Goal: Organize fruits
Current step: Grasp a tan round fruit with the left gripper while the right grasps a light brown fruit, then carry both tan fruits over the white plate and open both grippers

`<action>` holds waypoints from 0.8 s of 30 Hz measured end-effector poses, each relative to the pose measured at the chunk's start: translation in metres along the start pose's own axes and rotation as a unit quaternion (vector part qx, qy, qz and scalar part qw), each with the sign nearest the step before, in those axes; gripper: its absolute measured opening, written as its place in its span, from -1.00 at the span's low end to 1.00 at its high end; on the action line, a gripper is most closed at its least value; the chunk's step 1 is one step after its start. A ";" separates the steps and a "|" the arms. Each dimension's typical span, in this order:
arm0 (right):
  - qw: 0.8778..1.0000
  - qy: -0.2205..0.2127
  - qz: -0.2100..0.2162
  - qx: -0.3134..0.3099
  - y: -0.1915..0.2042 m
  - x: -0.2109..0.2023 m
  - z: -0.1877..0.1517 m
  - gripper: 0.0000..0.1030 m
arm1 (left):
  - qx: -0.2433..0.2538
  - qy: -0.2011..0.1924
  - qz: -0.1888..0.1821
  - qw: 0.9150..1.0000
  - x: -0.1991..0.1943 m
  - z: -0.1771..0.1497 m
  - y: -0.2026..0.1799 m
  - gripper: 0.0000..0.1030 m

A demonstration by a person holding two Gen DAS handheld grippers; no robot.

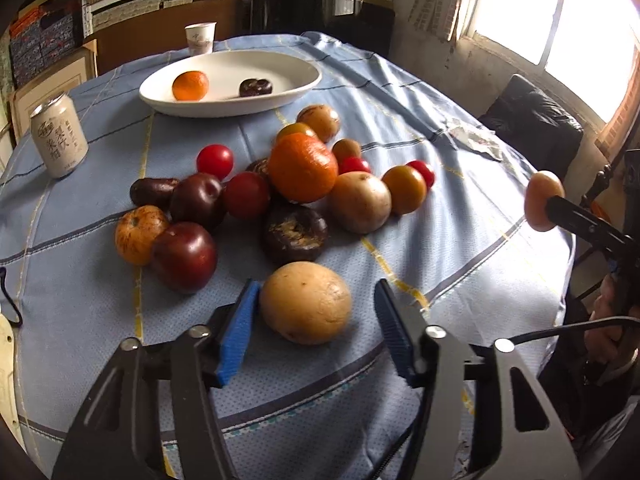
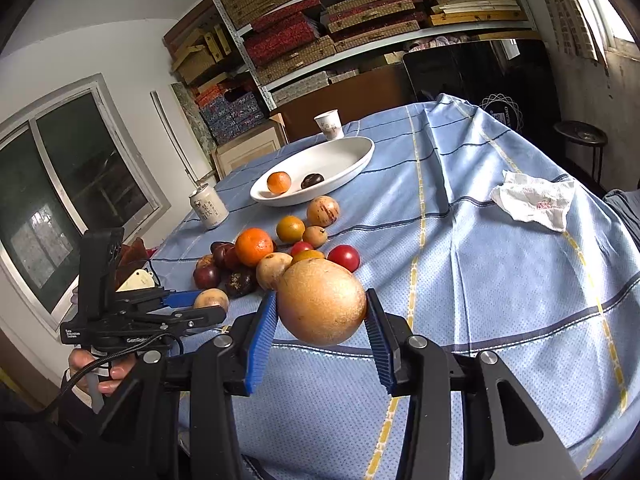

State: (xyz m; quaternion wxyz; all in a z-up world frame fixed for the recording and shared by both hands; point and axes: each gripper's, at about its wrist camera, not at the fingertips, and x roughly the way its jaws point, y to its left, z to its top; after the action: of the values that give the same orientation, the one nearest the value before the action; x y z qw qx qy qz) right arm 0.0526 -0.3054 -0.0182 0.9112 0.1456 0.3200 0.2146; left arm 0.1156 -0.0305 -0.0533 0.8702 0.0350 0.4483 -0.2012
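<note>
Left hand-held gripper (image 1: 316,320): jaws spread wide around a tan round fruit (image 1: 306,303) lying on the table (image 1: 460,240) near its front edge; left pad touching or just beside it, right pad apart from it.

Right hand-held gripper (image 2: 322,318): clamped on a second tan fruit (image 2: 322,302), held off the cloth over the front part of the table.

Fruit pile (image 1: 260,196) (oranges, red and dark fruits) at table centre. White oval dish (image 1: 280,66) toward far edge holds one orange (image 1: 190,85) and one dark fruit (image 1: 256,87), apart. Can (image 1: 59,141) near left edge; paper cup (image 1: 200,38) behind dish; crumpled tissue (image 2: 536,200) toward right edge
</note>
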 end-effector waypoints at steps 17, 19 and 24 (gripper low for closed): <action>0.999 0.016 0.030 -0.018 0.015 0.021 0.023 -0.14 | -0.033 -0.029 0.021 0.999 -0.038 0.020 0.027 -0.16; 0.999 0.018 0.040 -0.024 0.019 0.027 0.038 -0.14 | -0.034 -0.033 0.012 0.999 -0.047 0.034 0.036 -0.16; 0.997 0.016 0.049 -0.052 0.031 0.051 0.084 -0.14 | -0.025 -0.059 0.011 0.998 -0.065 0.080 0.052 -0.16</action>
State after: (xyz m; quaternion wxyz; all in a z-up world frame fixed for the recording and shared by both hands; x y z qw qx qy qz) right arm 0.1338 -0.2643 0.0309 0.9006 0.1106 0.3156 0.2777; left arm 0.1631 0.0184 0.0401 0.8978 0.0068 0.4009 -0.1820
